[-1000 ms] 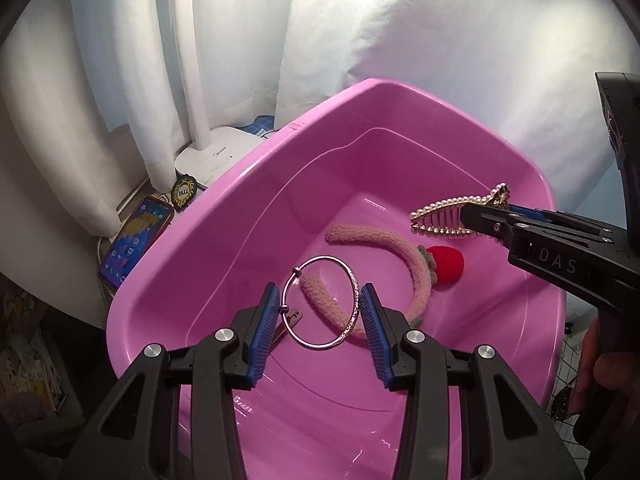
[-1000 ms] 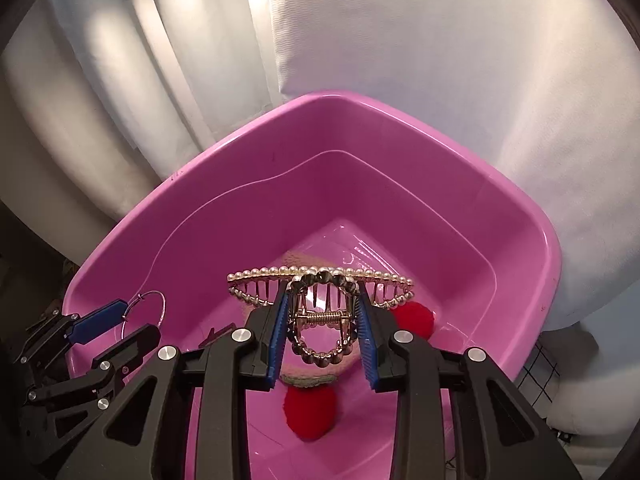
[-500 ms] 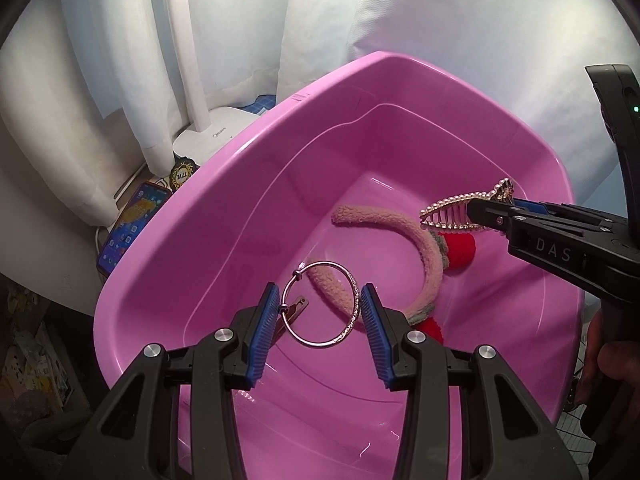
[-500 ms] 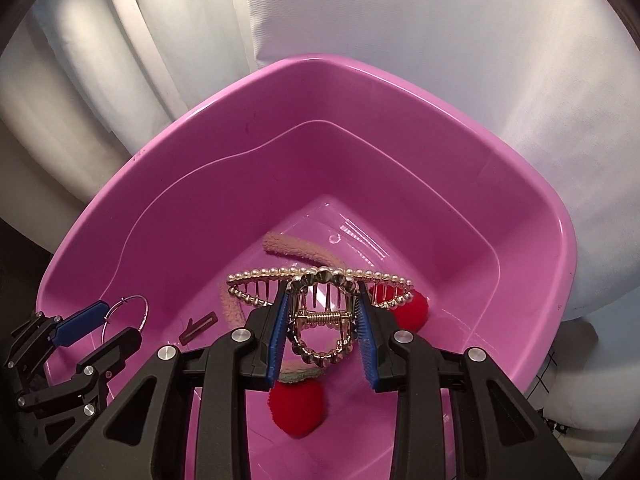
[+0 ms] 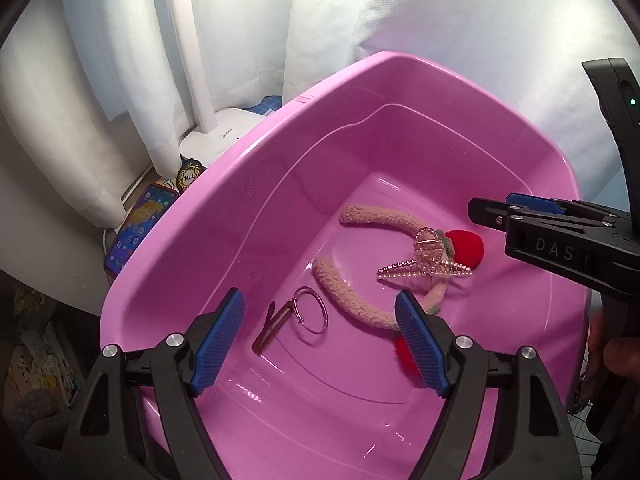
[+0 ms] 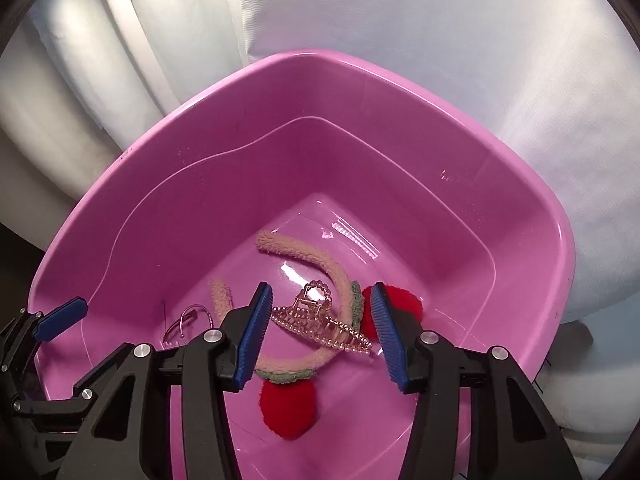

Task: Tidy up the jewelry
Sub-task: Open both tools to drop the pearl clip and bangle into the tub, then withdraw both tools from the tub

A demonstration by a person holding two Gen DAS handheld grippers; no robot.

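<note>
Both claws release over the pink basin (image 5: 224, 216), so the hands should lift straight up and catch nothing. The left claw (image 5: 320, 334) is opening and empty; the ring (image 5: 311, 315) lies below it, touching a brown hair clip (image 5: 272, 326) at its 9 o'clock. The right claw (image 6: 320, 332) is opening too, empty, above the pearl claw clip (image 6: 320, 322), which rests on the fluffy headband (image 6: 304, 258). A phone (image 5: 136, 232) and a lamp base (image 5: 220, 136) stand outside, at 10 o'clock.
</note>
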